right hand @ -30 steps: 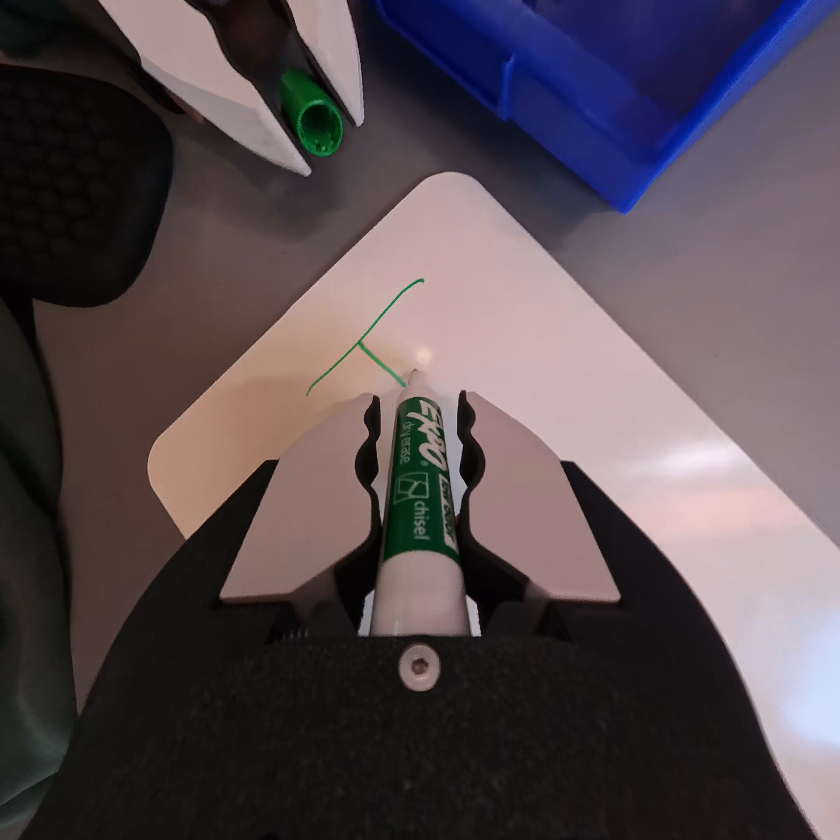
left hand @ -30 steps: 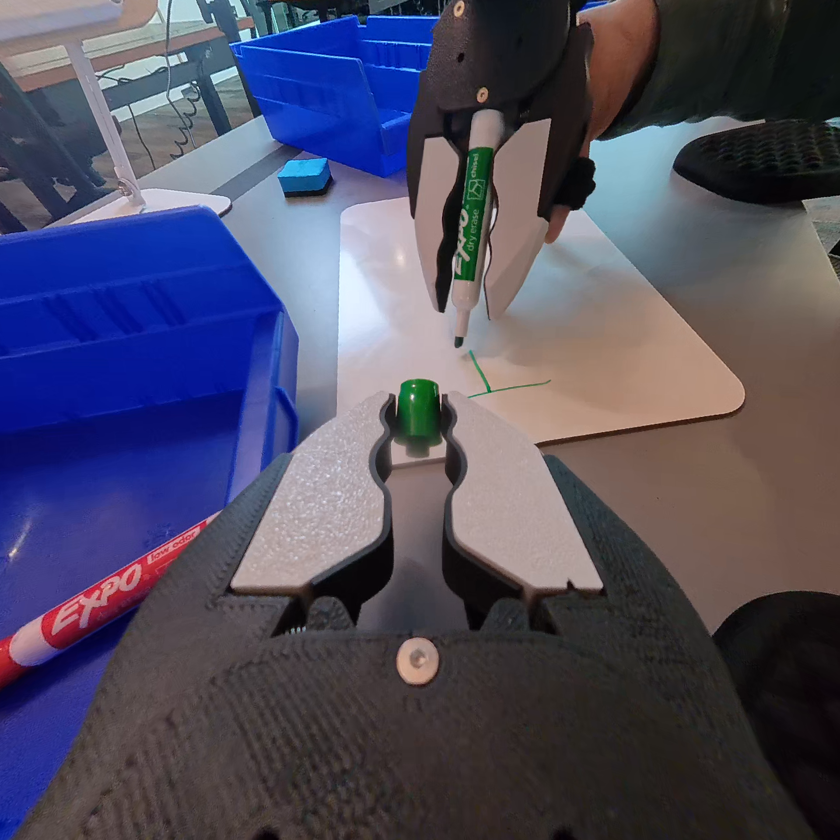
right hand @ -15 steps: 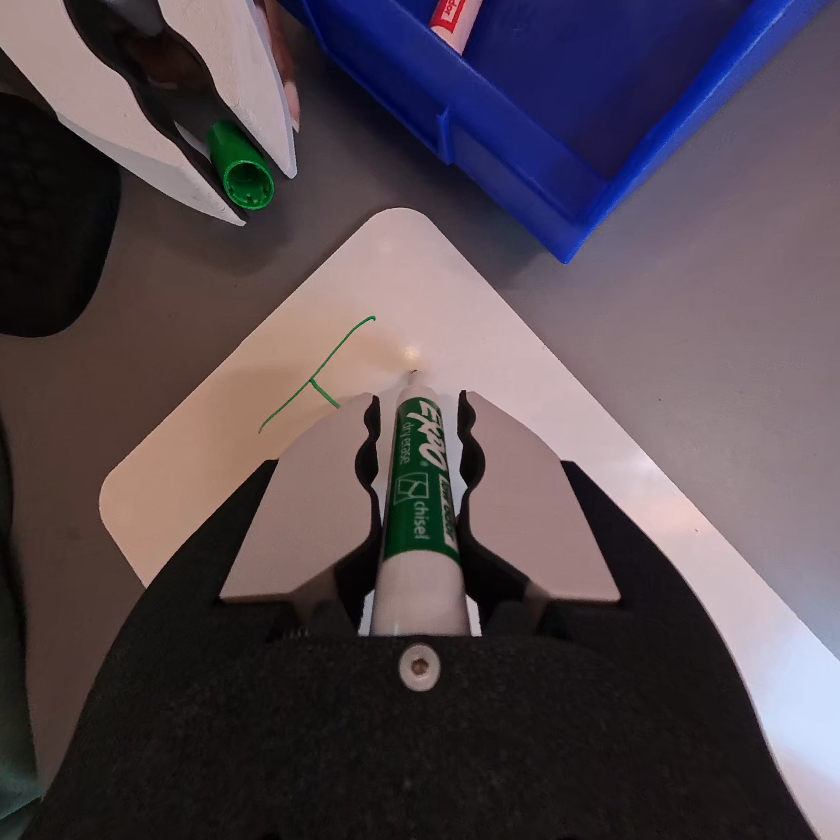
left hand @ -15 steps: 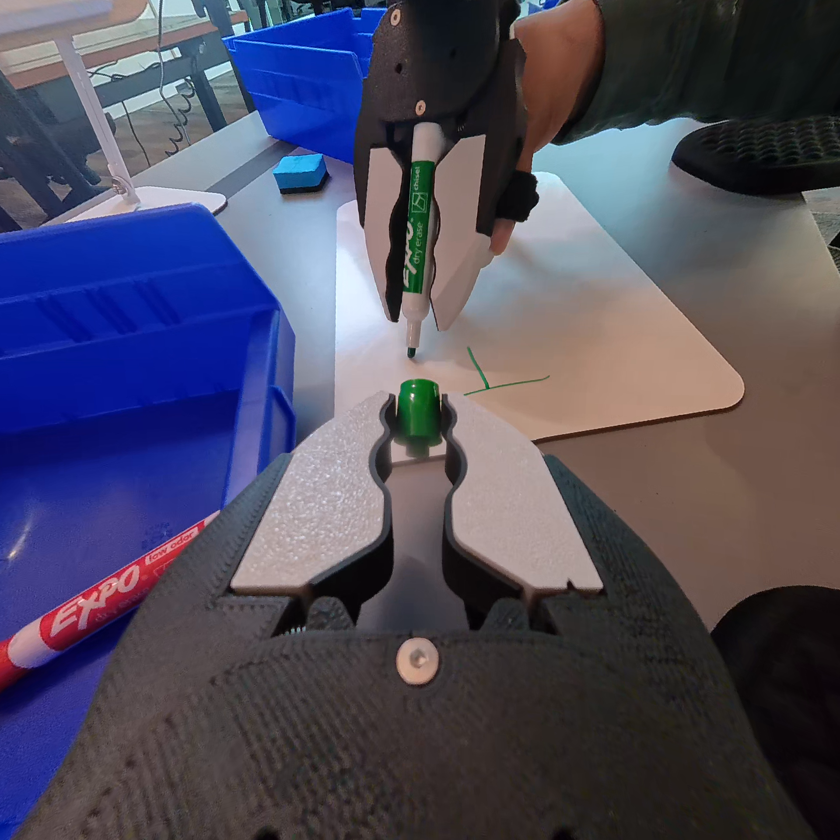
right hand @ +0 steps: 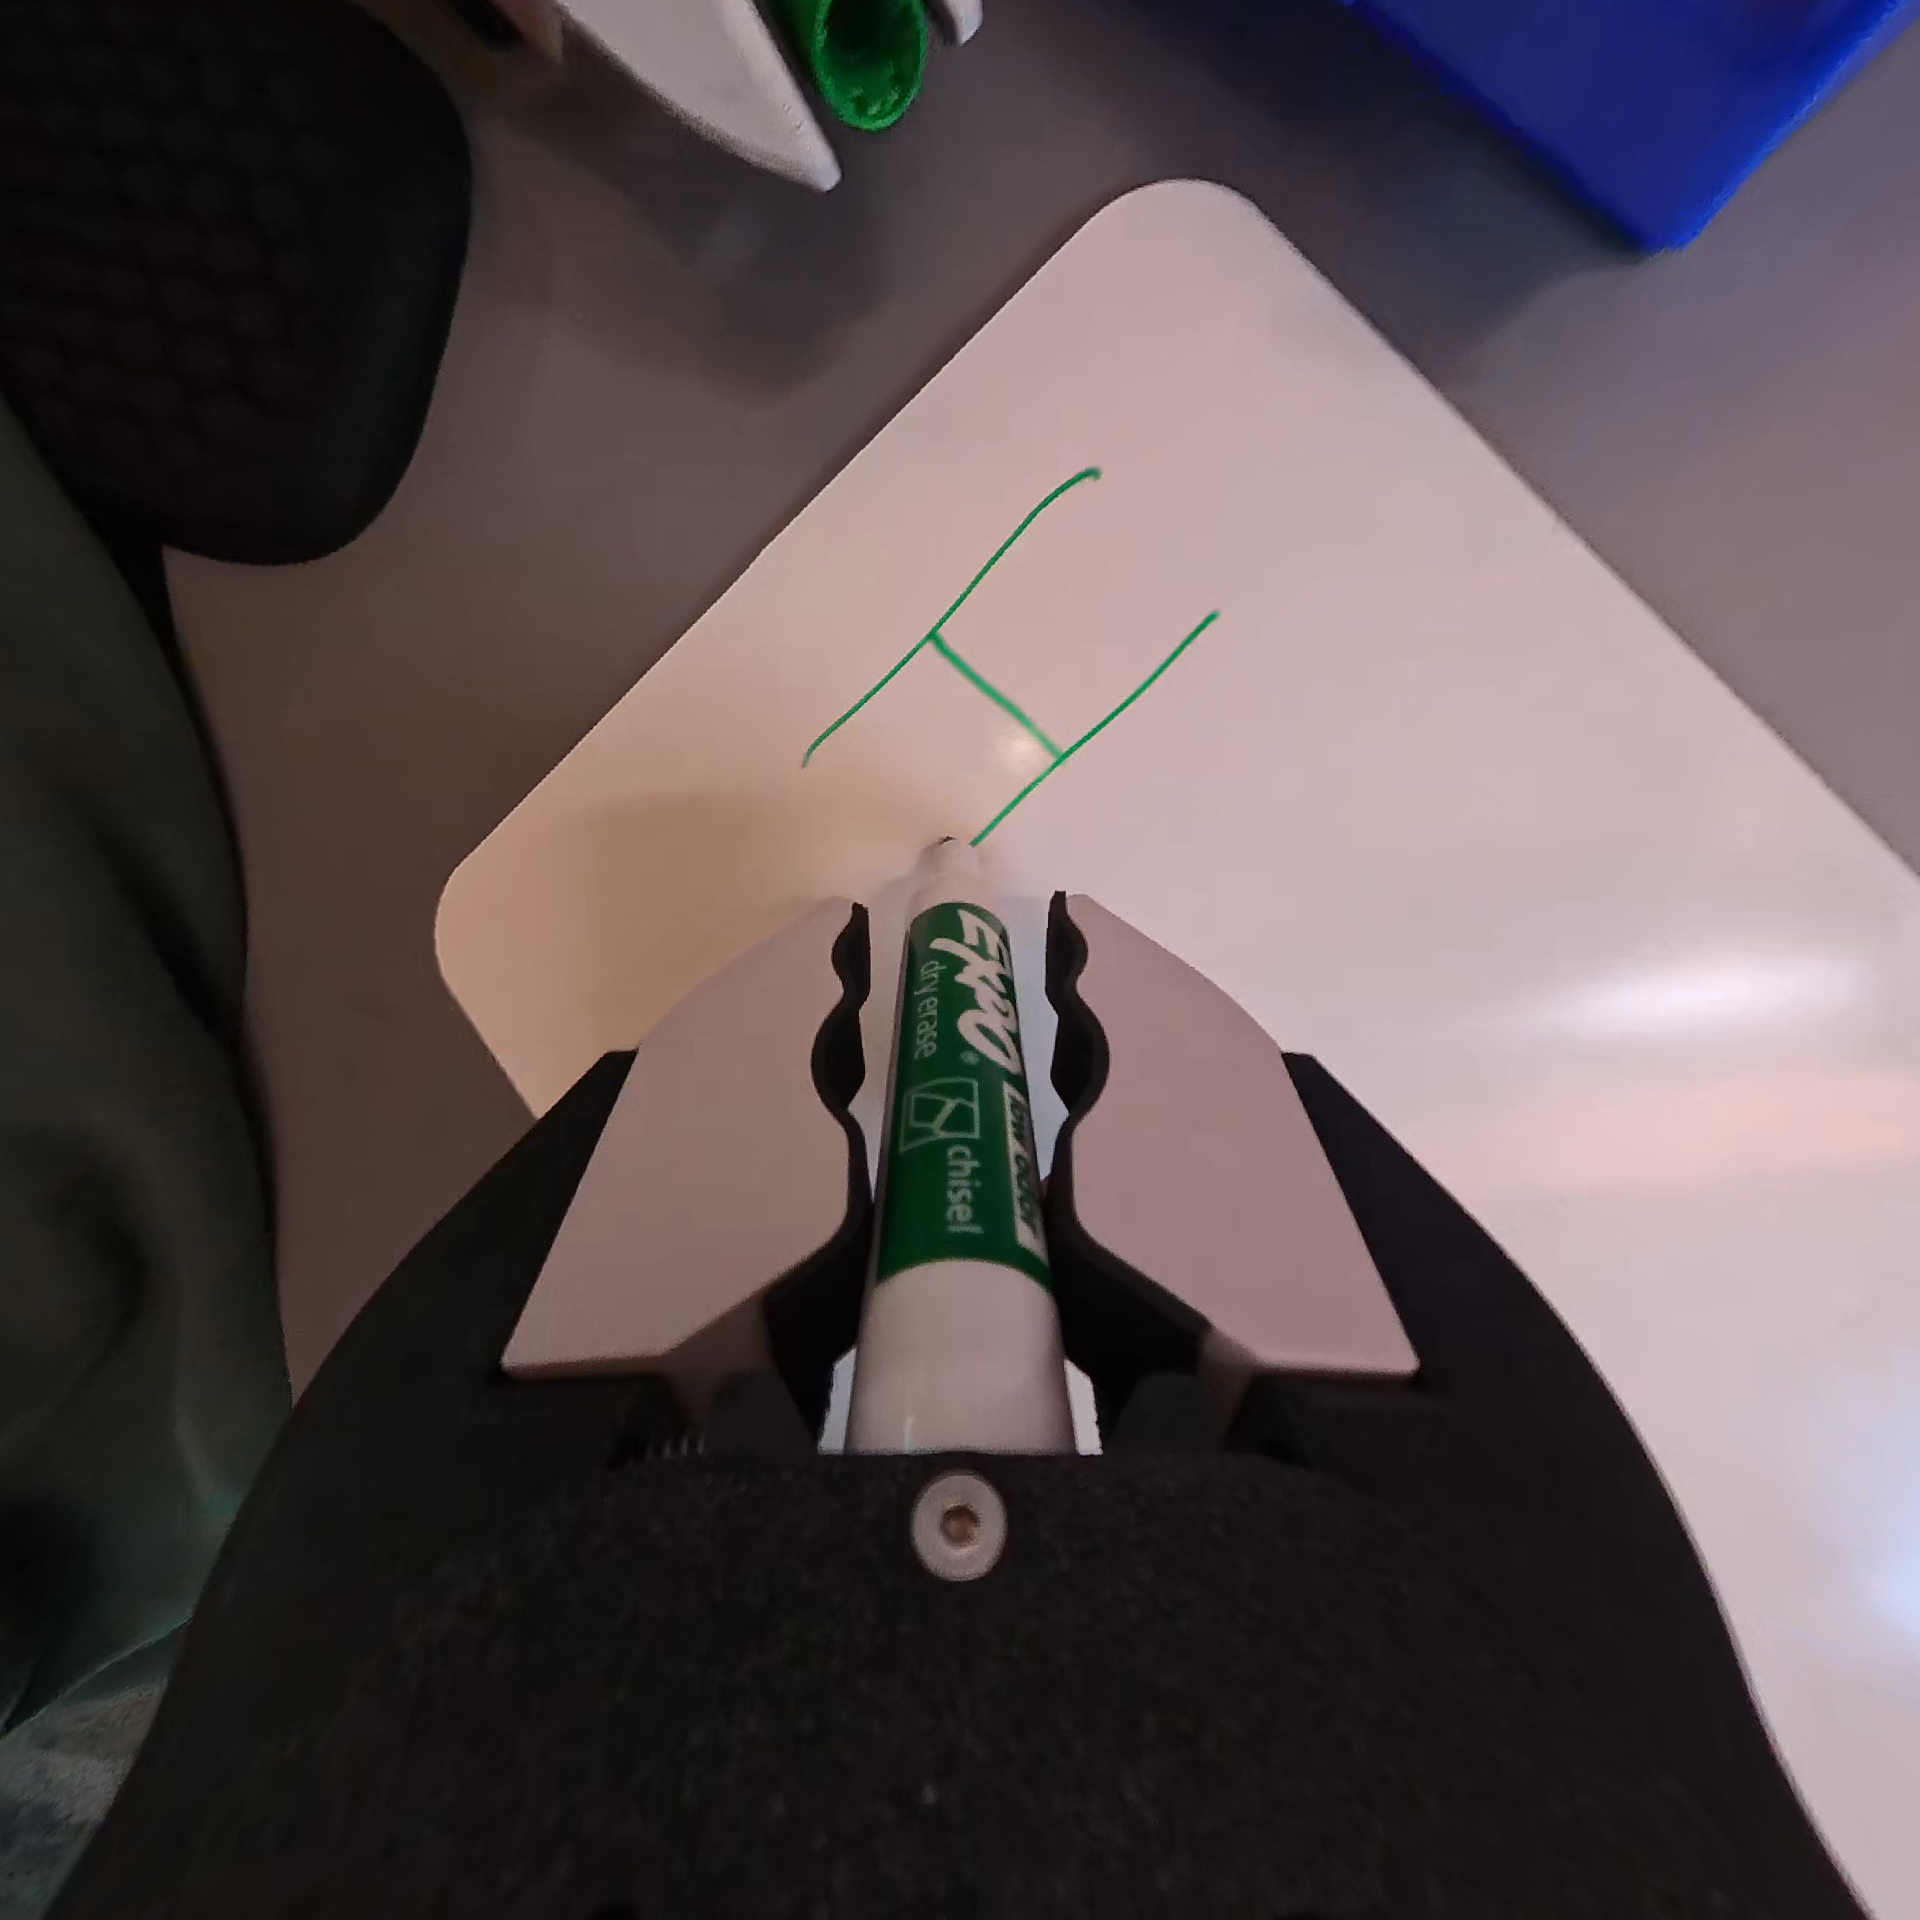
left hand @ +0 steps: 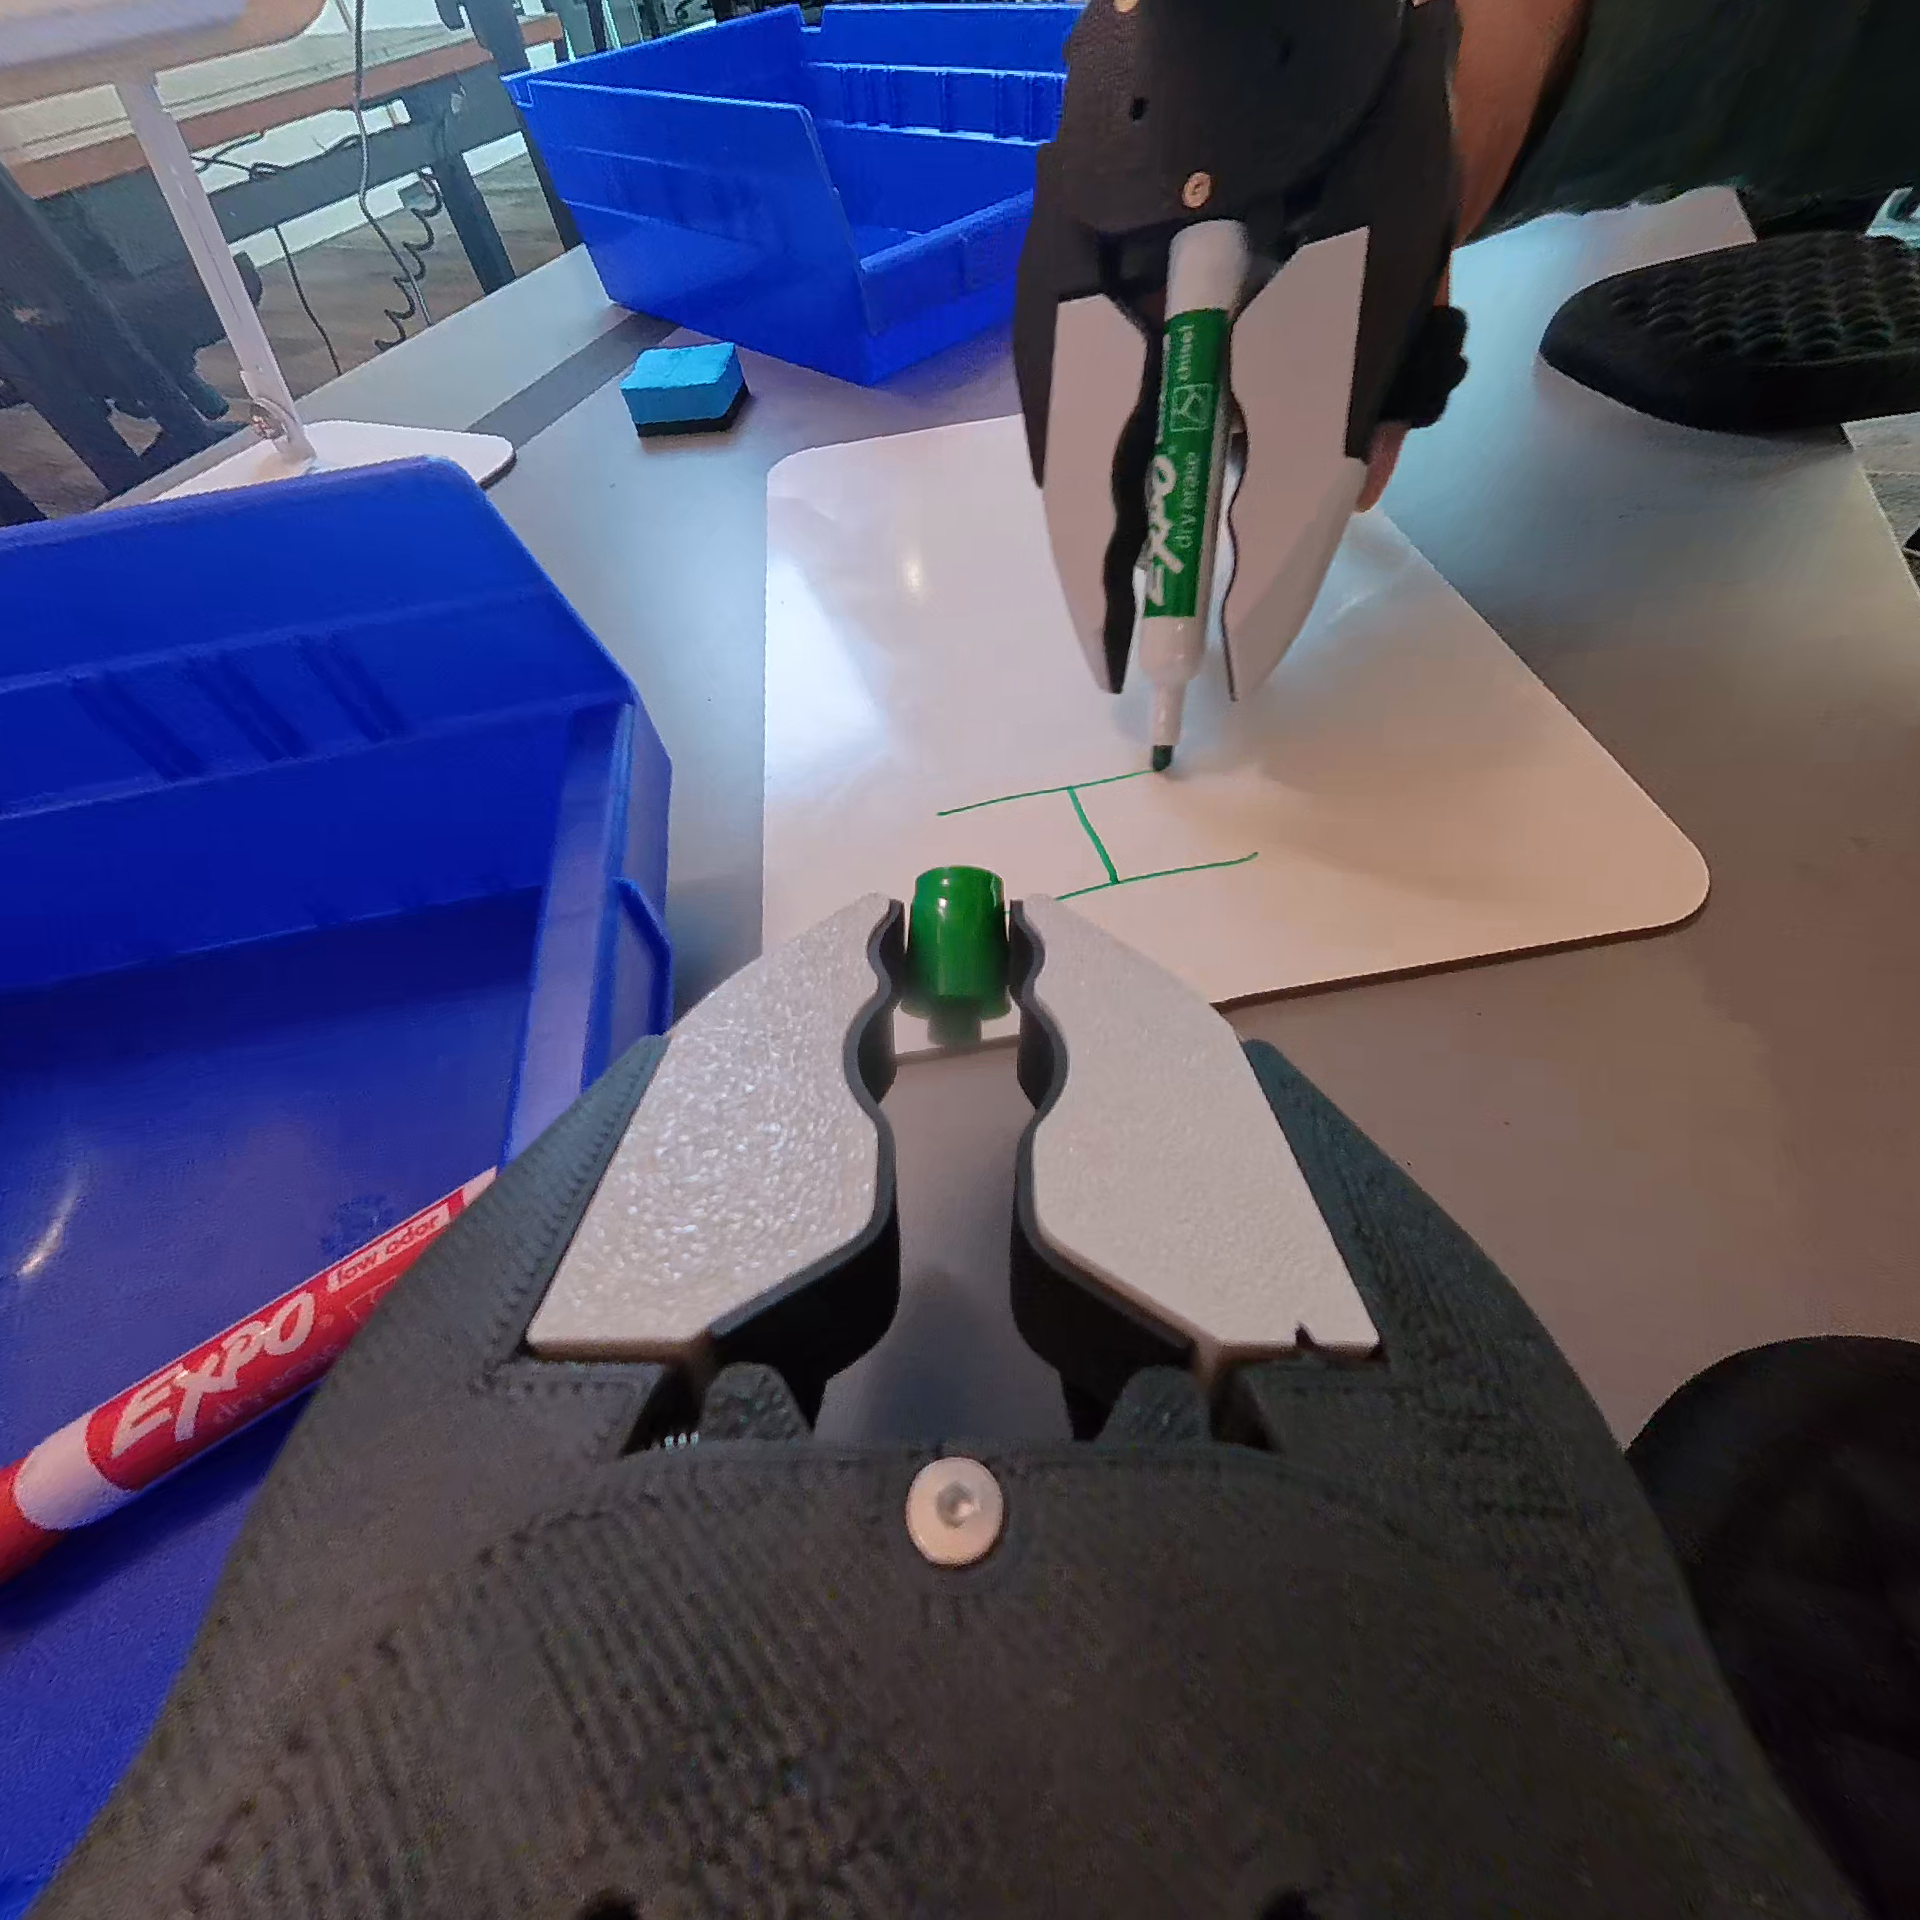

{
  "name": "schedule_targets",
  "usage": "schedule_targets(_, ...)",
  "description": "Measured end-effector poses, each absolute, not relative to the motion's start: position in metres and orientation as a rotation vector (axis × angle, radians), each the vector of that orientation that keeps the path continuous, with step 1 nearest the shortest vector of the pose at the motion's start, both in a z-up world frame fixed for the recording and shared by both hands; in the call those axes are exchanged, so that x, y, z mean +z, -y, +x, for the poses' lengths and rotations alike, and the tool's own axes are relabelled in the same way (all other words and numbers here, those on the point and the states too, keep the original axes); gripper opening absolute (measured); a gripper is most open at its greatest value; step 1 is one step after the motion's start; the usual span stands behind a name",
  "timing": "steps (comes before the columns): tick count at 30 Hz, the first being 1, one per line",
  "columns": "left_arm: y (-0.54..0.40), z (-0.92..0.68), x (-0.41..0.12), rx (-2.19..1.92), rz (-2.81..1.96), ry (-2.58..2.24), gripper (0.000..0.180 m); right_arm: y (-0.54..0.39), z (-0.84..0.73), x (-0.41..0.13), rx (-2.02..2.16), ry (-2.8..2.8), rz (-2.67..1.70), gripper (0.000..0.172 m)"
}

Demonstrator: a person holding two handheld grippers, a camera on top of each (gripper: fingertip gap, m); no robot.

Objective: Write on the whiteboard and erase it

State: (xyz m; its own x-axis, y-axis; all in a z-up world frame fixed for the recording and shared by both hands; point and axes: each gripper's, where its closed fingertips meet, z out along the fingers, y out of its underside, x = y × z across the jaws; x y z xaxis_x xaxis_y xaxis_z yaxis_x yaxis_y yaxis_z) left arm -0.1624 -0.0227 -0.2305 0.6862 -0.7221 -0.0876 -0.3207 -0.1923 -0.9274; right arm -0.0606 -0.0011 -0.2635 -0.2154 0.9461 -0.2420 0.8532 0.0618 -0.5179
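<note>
A white whiteboard (left hand: 1403, 831) lies flat on the grey table; it also shows in the right wrist view (right hand: 1455, 831). My right gripper (right hand: 951, 909) is shut on a green marker (right hand: 961, 1122), its tip touching the board at the end of a green line drawing (right hand: 1023, 665). In the left wrist view the right gripper (left hand: 1169, 675) stands over the drawing (left hand: 1096, 842) with the marker (left hand: 1179, 520) pointing down. My left gripper (left hand: 954, 914) is shut on the green marker cap (left hand: 954, 951), hovering at the board's near edge. The cap (right hand: 868, 62) shows at the top of the right wrist view.
A blue bin (left hand: 260, 831) at left holds a red marker (left hand: 208, 1403). Another blue bin (left hand: 831, 177) stands at the back, a blue eraser (left hand: 683, 387) in front of it. A white lamp base (left hand: 395, 452) sits far left. A black mesh pad (left hand: 1745, 332) lies at right. Some 12 cm of space lies between my two pairs of fingers.
The right gripper drew a second long green stroke across the board, joining the short stroke to form three connected lines. The left gripper stayed put, holding the cap.
</note>
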Motion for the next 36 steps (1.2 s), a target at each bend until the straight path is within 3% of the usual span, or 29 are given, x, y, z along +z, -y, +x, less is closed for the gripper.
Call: schedule_targets(36,0.023,-0.162,-0.234,-0.437,-1.796,-0.842,0.019,-0.016,-0.083,-0.247,0.946,2.025,-1.779,0.033)
